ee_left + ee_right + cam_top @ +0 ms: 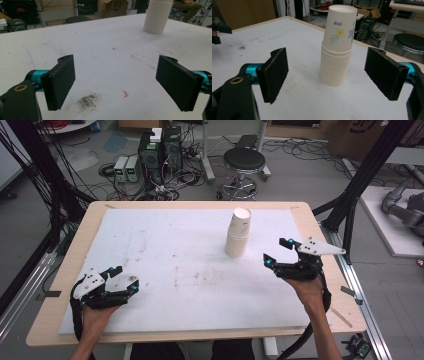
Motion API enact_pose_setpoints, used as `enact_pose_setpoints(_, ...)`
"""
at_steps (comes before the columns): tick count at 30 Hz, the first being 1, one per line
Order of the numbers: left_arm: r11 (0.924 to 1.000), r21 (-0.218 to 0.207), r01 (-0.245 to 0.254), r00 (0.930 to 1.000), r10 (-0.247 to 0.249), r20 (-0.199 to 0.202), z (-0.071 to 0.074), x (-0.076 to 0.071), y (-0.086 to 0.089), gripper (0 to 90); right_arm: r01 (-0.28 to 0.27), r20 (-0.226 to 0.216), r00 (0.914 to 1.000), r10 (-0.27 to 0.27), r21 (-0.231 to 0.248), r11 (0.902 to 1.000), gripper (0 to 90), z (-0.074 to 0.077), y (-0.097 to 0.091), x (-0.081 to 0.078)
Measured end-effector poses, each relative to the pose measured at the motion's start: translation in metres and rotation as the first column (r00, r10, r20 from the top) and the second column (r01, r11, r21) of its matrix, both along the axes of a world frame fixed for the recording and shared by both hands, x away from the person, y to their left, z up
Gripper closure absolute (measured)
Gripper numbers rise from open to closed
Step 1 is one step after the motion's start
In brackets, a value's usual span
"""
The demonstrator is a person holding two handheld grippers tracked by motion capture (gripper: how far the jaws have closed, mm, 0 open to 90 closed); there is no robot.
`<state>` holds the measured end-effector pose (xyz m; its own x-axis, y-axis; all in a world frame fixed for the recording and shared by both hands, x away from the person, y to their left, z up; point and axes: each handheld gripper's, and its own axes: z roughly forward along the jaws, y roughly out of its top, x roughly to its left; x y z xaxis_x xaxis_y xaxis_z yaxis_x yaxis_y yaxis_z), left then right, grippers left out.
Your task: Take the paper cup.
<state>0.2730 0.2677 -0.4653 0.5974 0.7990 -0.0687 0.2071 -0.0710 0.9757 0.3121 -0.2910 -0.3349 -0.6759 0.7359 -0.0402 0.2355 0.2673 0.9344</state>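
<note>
A stack of upside-down white paper cups (238,234) stands on the white mat (165,250), right of centre; the top cup bears a flower print (340,32). My right gripper (278,252) hovers just right of the stack, lifted off the mat, jaws open and empty, facing the stack (338,52). At the mat's front left my left gripper (126,279) rests low, open with nothing between its jaws. From the left gripper view the stack (157,17) stands far off at the upper right.
The mat lies on a wooden table (320,227). Dark smudges (88,102) and a small red scrap (125,94) mark the mat near the left gripper. A black stool (243,162), electronics boxes (159,150) and cables stand on the floor beyond the table.
</note>
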Motion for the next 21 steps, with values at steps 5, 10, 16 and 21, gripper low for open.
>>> enact_pose_setpoints(5,1.0,0.001,0.003,1.0,-0.003,-0.005,0.0,0.0,0.0,16.0,-0.008,0.006,0.9999,0.009,-0.016,0.9998,19.3,0.024,0.003,0.01)
enact_pose_setpoints(10,1.0,0.001,0.006,1.0,-0.006,-0.007,0.0,0.001,0.0,16.0,-0.022,0.0,0.9998,0.022,-0.049,0.9985,19.3,0.044,0.008,0.023)
enact_pose_setpoints(16,1.0,-0.002,0.006,0.9999,-0.006,-0.015,0.0,0.002,0.0,16.0,-0.047,-0.04,0.9983,0.043,-0.092,0.9946,19.3,0.063,0.014,0.039)
enact_pose_setpoints(21,1.0,0.002,0.008,0.9999,-0.008,-0.012,0.0,0.001,-0.001,16.0,-0.073,-0.103,0.993,0.059,-0.143,0.987,19.3,0.075,0.022,0.057)
